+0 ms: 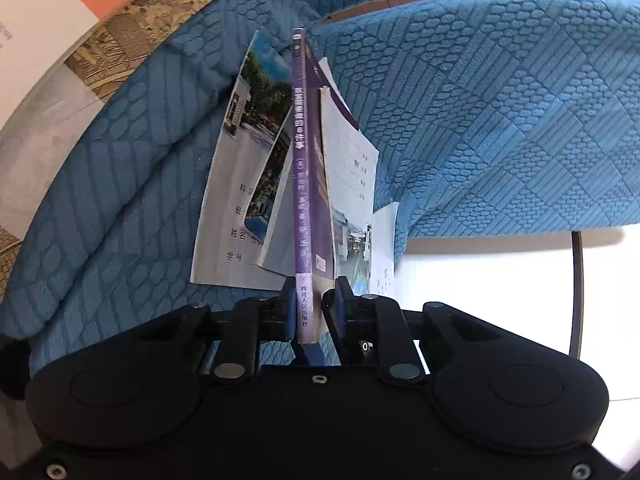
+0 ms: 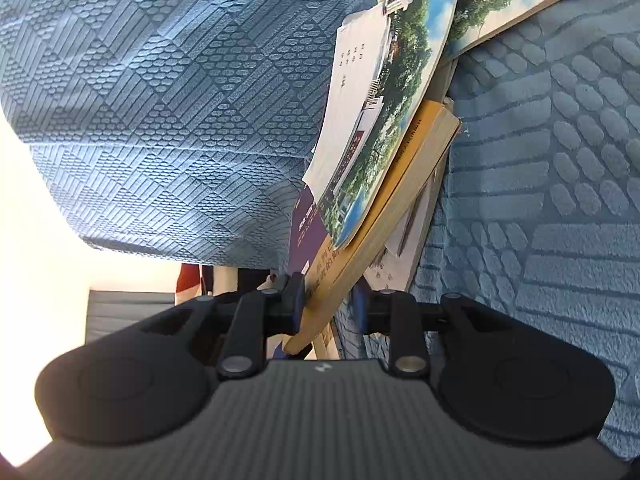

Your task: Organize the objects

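- The left gripper (image 1: 313, 304) is clamped on the near end of a purple book (image 1: 301, 184), spine toward the camera; the book's long axis runs straight away from the claw, near to far, over the blue quilted cover (image 1: 500, 120).
- Thin photo-cover booklets (image 1: 244, 176) lean against the purple book on both its left and right sides, touching it; whether they are pinched with it or only resting cannot be told.
- The right gripper (image 2: 327, 304) has a yellow book (image 2: 384, 216) between its pads at the near corner; the left pad touches the cover, while the right pad appears to stand slightly off, so the grip looks light at best.
- The yellow book's long axis tilts from near-left to far-right, with a photo-cover booklet (image 2: 384, 120) lying on top of it.
- Both hands thus sit at the near ends of their books, so squaring the pile likely turns on bringing the slanted yellow book parallel with the purple one.
- A larger orange-and-white book (image 1: 60, 20) lies flat at far left, well apart.
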`<state>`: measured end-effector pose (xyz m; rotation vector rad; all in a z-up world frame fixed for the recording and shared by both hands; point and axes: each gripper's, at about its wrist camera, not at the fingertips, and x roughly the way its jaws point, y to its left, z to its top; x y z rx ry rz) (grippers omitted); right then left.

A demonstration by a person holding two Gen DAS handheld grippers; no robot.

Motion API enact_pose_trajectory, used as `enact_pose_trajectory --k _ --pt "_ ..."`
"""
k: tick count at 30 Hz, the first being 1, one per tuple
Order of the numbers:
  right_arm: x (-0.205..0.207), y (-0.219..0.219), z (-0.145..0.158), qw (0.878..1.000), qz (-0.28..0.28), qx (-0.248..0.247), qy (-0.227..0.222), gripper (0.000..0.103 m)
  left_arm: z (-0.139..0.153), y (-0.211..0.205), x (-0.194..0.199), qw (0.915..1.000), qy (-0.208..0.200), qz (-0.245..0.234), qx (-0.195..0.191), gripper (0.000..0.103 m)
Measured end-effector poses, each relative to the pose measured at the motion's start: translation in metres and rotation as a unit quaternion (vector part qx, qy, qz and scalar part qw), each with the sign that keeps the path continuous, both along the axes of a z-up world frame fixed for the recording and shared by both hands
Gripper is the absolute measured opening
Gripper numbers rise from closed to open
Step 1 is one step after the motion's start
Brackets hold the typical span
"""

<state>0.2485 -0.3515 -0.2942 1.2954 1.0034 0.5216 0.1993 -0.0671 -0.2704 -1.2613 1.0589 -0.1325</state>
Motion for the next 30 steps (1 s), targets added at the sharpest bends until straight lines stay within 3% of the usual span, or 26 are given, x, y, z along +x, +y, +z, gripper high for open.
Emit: enact_pose_trajectory --k 2,6,12,21,25,27,30 --pt "0.001 -0.002 -0.002 1.000 -0.013 -0.006 0.009 0.031 0.000 0.001 0.001 0.9999 0.010 0.001 0.009 0.009" --pt "0.009 -0.014 -0.007 0.998 -0.051 -0.011 0.023 0.033 0.001 0.001 -0.001 0.9998 0.011 -0.002 0.016 0.009" --pt "0.017 -0.014 -0.006 0.998 -0.049 -0.023 0.015 0.031 0.005 0.000 0.000 0.9998 0.008 0.004 0.019 0.009" --pt "0.027 -0.035 -0.008 0.991 -0.124 -0.050 0.027 0.031 0.012 0.000 -0.002 0.9997 0.007 0.005 0.022 0.009" --pt "0.031 -0.023 -0.007 0.996 -0.074 -0.034 0.019 0.038 0.018 0.006 -0.003 0.9993 0.004 0.011 0.036 0.009" --pt "0.031 -0.013 -0.008 0.999 -0.034 -0.006 0.006 0.050 0.020 0.009 -0.003 0.9992 0.001 0.010 0.039 0.009" --pt "0.033 0.009 -0.002 1.000 0.021 -0.006 -0.020 0.052 0.021 0.011 -0.003 0.9992 0.002 0.011 0.040 0.008"
